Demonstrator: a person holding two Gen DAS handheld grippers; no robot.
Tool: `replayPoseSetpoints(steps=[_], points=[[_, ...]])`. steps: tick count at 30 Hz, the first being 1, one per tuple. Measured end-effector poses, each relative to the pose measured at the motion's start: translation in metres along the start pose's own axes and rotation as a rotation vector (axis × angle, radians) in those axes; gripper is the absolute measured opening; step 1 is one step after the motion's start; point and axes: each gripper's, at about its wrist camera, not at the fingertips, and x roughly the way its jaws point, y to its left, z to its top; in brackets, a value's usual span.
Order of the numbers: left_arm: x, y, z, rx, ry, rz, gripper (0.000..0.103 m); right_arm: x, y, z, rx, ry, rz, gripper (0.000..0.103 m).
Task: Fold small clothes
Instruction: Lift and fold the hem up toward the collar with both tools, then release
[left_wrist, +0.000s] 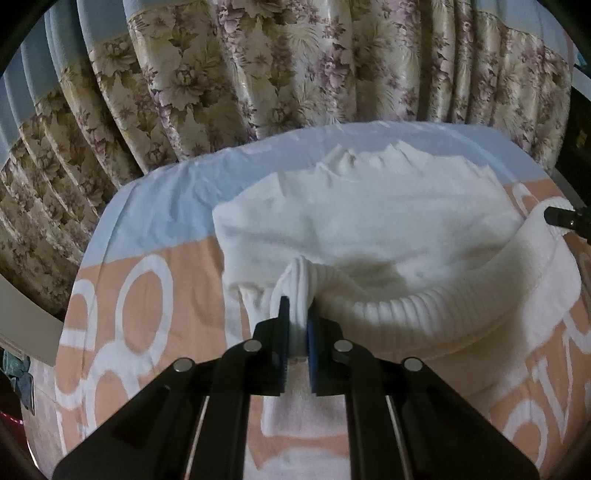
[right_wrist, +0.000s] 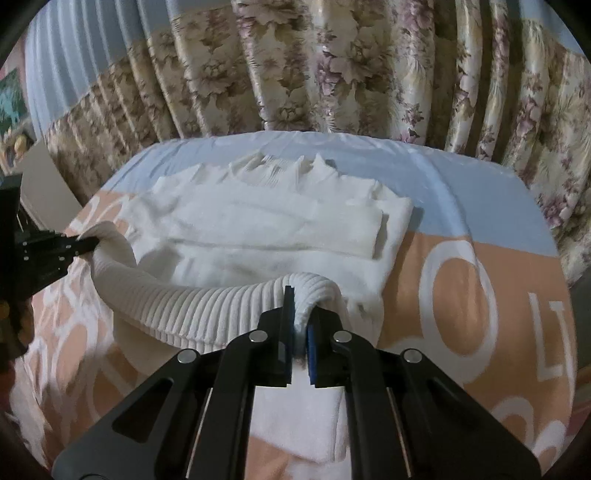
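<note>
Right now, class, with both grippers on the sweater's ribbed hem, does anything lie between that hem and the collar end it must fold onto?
Nothing visible does. The left gripper and right gripper pinch the hem; beyond lies only the sweater itself, with a sleeve folded flat across it.

We are seeing the white ribbed-knit sweater (left_wrist: 369, 221) lying on the peach-and-blue printed sheet (left_wrist: 155, 229) that is covering the bed, with its folded sleeves lying across its body on the far half. Its ribbed hem (right_wrist: 207, 306) is sitting nearest us, lifted off the sheet and hanging between the two claws: the left claw (left_wrist: 297, 325) is pinching its left corner, the right claw (right_wrist: 299, 325) its right corner. Behind the bed, the pleated floral curtain (right_wrist: 332, 74) is hanging across the whole back.
</note>
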Motion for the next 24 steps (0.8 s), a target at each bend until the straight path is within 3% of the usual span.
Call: replayPoseSetpoints(steps=[9, 17, 20, 22, 24], points=[[0.043, 0.022, 0.062, -0.045, -0.026, -0.004, 0.008, 0.033, -0.028, 0.048, 0.094, -0.033, 0.027, 0.006], [0.129, 0.037, 0.087, -0.071, 0.160, -0.038, 0.010, 0.097, -0.075, 0.089, 0.281, 0.084, 0.040, 0.006], [0.128, 0.035, 0.090, -0.053, 0.147, -0.020, 0.020, 0.125, -0.078, 0.089, 0.280, 0.158, 0.003, 0.007], [0.122, 0.043, 0.093, -0.075, 0.130, 0.006, 0.056, 0.128, -0.077, 0.089, 0.260, 0.151, -0.003, 0.009], [0.116, 0.055, 0.095, -0.098, 0.113, -0.005, 0.066, 0.123, -0.079, 0.091, 0.270, 0.137, 0.026, 0.014]])
